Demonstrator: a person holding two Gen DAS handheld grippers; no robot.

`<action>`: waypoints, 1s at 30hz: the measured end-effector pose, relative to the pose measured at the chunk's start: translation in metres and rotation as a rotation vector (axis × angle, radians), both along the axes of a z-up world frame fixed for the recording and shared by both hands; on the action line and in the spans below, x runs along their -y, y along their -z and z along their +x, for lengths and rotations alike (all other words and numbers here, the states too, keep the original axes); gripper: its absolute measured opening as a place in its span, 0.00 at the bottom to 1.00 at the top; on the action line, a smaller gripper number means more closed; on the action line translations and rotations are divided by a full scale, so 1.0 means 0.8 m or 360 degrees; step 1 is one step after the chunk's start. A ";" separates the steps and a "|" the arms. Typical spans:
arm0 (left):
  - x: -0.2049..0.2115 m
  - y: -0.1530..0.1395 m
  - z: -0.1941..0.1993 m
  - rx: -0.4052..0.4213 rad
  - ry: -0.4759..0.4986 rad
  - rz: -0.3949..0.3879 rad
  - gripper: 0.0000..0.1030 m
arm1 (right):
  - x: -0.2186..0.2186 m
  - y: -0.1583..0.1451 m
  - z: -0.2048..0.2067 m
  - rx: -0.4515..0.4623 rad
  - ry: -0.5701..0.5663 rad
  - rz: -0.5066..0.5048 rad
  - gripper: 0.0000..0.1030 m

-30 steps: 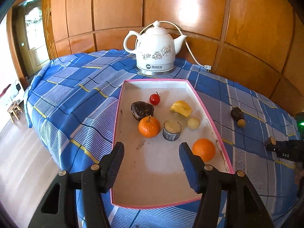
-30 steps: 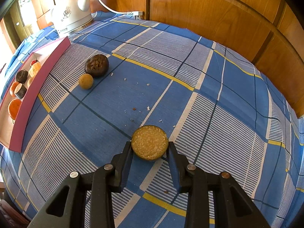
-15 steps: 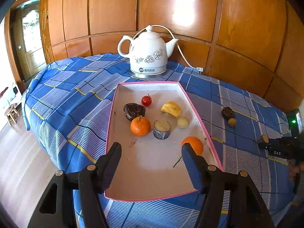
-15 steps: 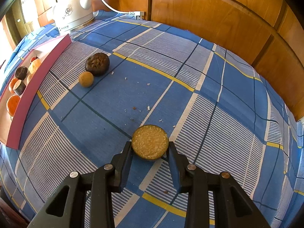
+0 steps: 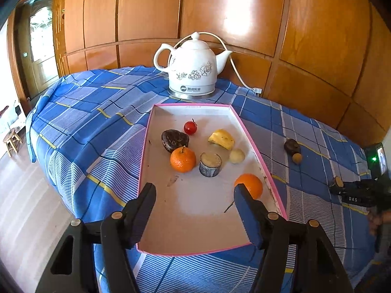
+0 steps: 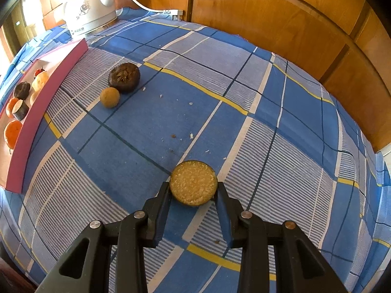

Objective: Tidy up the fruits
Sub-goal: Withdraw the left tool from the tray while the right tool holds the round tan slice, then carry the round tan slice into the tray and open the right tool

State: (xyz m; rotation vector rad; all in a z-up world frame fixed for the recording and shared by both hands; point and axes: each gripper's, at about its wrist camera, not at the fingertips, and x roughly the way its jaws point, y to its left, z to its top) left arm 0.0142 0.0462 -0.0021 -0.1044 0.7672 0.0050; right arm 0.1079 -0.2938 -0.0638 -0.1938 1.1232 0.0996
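My right gripper point(image 6: 193, 190) is shut on a round halved fruit point(image 6: 193, 182) with a yellow grainy face and dark rind, held just above the blue checked cloth. A dark brown fruit point(image 6: 124, 77) and a small tan ball fruit point(image 6: 109, 97) lie on the cloth beyond it. My left gripper point(image 5: 194, 197) is open and empty above the near end of the pink-edged tray point(image 5: 259, 156). The tray holds two oranges point(image 5: 183, 159) point(image 5: 249, 185), a cherry tomato point(image 5: 190, 127), a dark fruit point(image 5: 175, 140), a yellow piece point(image 5: 221, 138), a pale ball and a cut cylinder point(image 5: 210, 164).
A white kettle point(image 5: 193, 69) with a cord stands behind the tray, against the wood-panelled wall. The tray's pink wall point(image 6: 46, 107) lies left of the right gripper. The table edge drops to the floor at the left point(image 5: 36, 161). The right gripper shows in the left wrist view point(image 5: 352, 190).
My left gripper has drawn back and up from the tray, still open. My right gripper stays shut on the halved fruit and has shifted only slightly.
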 end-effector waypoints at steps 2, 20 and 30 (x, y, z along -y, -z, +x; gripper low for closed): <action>-0.003 0.001 -0.001 -0.0001 -0.0009 -0.0010 0.65 | -0.004 -0.001 -0.003 -0.0010 -0.0018 0.0014 0.35; -0.076 0.002 -0.003 0.0025 -0.0246 -0.0059 0.65 | -0.219 -0.080 -0.050 0.0135 -0.0658 0.0472 0.35; -0.100 0.012 -0.006 -0.0005 -0.0307 -0.0084 0.65 | -0.332 -0.028 -0.023 -0.0001 -0.0793 0.0416 0.36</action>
